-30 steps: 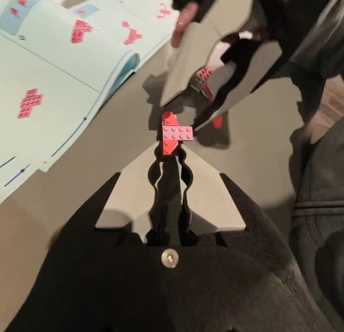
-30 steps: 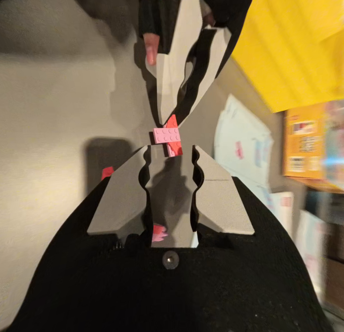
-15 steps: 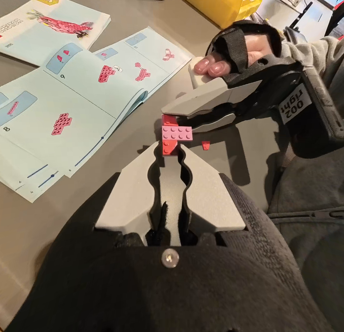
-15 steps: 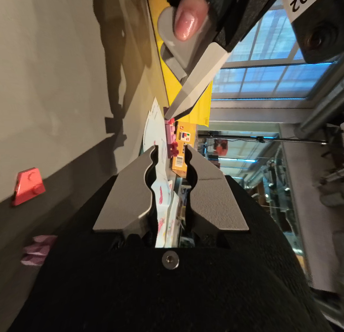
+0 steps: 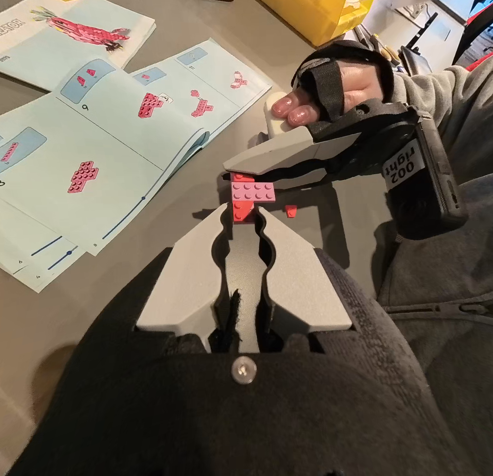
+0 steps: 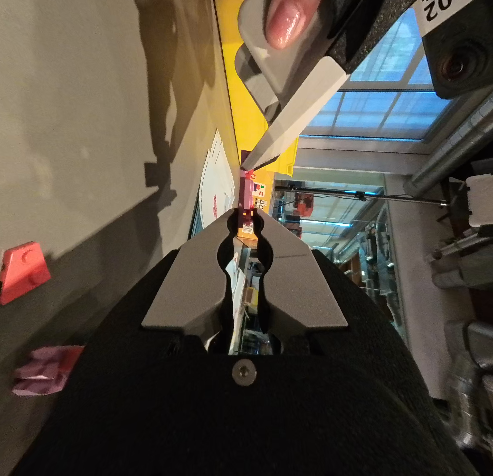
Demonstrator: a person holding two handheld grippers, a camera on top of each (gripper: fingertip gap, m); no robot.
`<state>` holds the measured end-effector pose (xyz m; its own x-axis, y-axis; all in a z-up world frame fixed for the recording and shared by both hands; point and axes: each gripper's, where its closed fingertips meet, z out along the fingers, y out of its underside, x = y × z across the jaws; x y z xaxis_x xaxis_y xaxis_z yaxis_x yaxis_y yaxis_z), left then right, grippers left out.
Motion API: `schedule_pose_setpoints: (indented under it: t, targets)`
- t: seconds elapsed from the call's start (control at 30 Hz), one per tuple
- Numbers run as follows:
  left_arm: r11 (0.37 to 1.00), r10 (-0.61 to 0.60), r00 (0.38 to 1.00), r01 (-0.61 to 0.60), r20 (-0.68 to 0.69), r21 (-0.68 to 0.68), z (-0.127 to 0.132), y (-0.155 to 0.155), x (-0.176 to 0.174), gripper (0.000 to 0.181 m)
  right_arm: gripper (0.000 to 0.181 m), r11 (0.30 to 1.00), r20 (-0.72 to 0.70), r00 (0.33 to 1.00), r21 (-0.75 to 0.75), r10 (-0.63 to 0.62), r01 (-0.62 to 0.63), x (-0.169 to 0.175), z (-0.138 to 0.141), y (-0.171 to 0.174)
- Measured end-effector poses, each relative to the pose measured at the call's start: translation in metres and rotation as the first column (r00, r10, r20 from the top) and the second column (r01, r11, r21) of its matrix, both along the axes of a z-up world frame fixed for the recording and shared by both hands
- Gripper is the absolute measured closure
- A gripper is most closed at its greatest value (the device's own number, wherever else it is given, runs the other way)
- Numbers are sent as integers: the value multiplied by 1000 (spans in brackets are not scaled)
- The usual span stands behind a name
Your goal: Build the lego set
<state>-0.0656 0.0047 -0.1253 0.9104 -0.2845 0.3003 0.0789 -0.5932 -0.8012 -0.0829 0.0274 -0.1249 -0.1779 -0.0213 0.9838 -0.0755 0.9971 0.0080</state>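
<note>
two grippers of mine, left and right, both clamp one red-and-pink lego assembly; one loose red piece lies beside it.

The tongs have pale grey fingers on a black body. Between them is a red brick with a light pink studded plate across it. The table is grey-brown. The booklet is pale blue with pink drawings. The box is yellow. The sleeve is grey.
</note>
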Motion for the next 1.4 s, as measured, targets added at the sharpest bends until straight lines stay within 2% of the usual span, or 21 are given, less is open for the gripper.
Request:
schedule_pose_setpoints:
  t: [0.43, 0.47, 0.53, 0.57, 0.63, 0.7, 0.77, 0.9, 0.93, 1.0, 1.1, 1.27, 1.4]
  targets:
    - [1000, 2, 1000, -2, -10, 22, -4, 2, 2, 166, 173, 998, 51, 998, -52, -23, 26, 0, -5, 1]
    - [1000, 5, 1000, -4, -26, 28, -4, 2, 3, 161, 173, 998, 56, 998, -58, -30, 33, 0, -5, 2]
    - [1000, 15, 988, -11, -157, 23, -13, 2, 2, 128, 173, 997, 64, 997, -64, -42, 46, -1, -6, 5]
    - [999, 26, 958, -16, -284, 39, -18, 4, -1, 111, 173, 996, 68, 997, -71, -46, 50, -1, -7, 6]
    - [992, 60, 839, 10, -541, 126, -22, 9, -2, 107, 173, 995, 81, 995, -86, -51, 58, -1, -8, 7]
    - [975, 114, 701, 58, -704, 216, -21, 14, 1, 117, 173, 994, 89, 995, -91, -54, 62, -1, -10, 7]
    - [955, 171, 560, 108, -811, 276, -20, 17, 2, 131, 173, 993, 97, 994, -95, -55, 64, 0, -11, 6]
    - [931, 276, 227, 177, -934, 318, -10, 19, -8, 172, 173, 992, 105, 993, -106, -54, 66, 2, -13, 5]
    - [931, 275, 178, 197, -945, 308, -10, 20, -7, 173, 173, 992, 108, 993, -110, -56, 68, 2, -13, 5]
    - [931, 269, 156, 209, -950, 298, -11, 20, -6, 173, 173, 991, 116, 992, -116, -58, 72, 2, -15, 6]
    - [924, 269, 190, 225, -944, 308, -9, 20, -3, 174, 172, 991, 110, 992, -110, -62, 74, 1, -15, 6]
    - [928, 250, 167, 238, -954, 285, -14, 20, -3, 174, 173, 992, 124, 991, -109, -44, 57, 1, -20, 5]
    - [930, 214, 137, 274, -967, 245, -21, 19, 2, 174, 173, 993, 193, 981, -109, -23, 45, 5, -28, 4]
